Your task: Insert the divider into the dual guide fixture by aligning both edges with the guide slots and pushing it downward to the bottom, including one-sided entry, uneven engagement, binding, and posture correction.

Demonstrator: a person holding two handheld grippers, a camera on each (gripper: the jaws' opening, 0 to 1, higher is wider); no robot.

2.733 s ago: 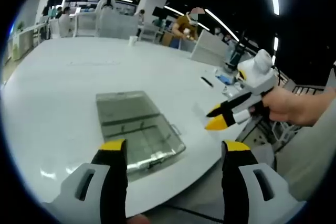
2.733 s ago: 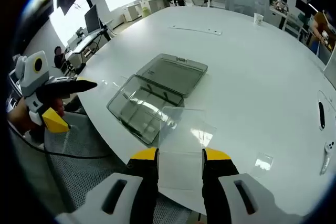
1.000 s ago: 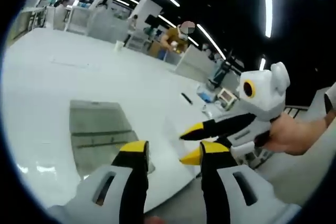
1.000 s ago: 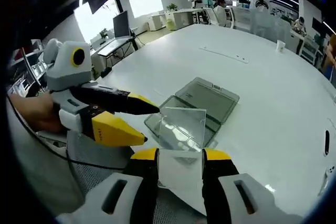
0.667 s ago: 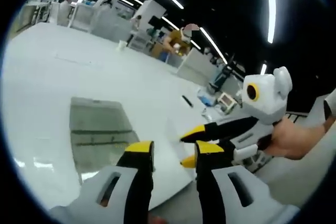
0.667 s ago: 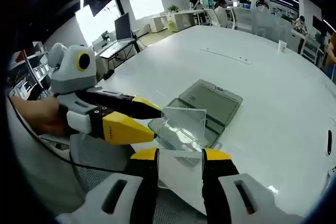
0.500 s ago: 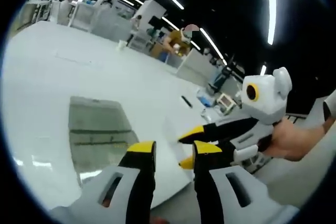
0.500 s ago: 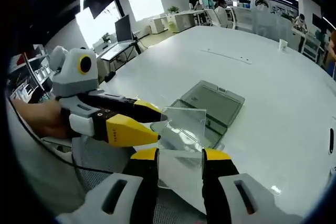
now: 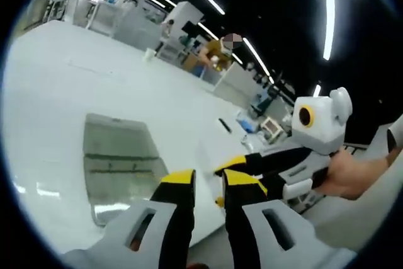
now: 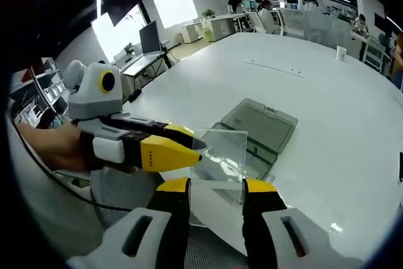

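Since the frame of 2.7 s ago the left gripper [image 10: 195, 149] has come in from well off the divider's side to its upper left corner, and its own jaws, wide apart then, have narrowed to a slim gap. In the right gripper view its yellow-tipped jaws lie across the picture from the left, tips at the divider's [image 10: 217, 168] corner, one above and one below the edge; contact cannot be confirmed. In the left gripper view the left gripper [image 9: 204, 177] shows only a narrow slot between its tips; whether the pane sits in it cannot be told.

The right gripper [image 10: 216, 187] clamps the divider by its lower edge, held in the air just off the table's near edge. The divider is a clear, colourless rectangular sheet, standing up from the jaws, its long axis running away from the camera and its flat face toward it; its top edge is straight and squared, catching faint glare.

The fixture [image 10: 249, 133] lies flat on the white table [image 10: 327, 105], close to the near edge: a smoky grey translucent tray with a hinged lid open flat beyond it. In the left gripper view the fixture [image 9: 116, 159] lies left of the jaws, and the right gripper [image 9: 233, 167] comes in from the right, held by a hand [image 9: 349, 174].
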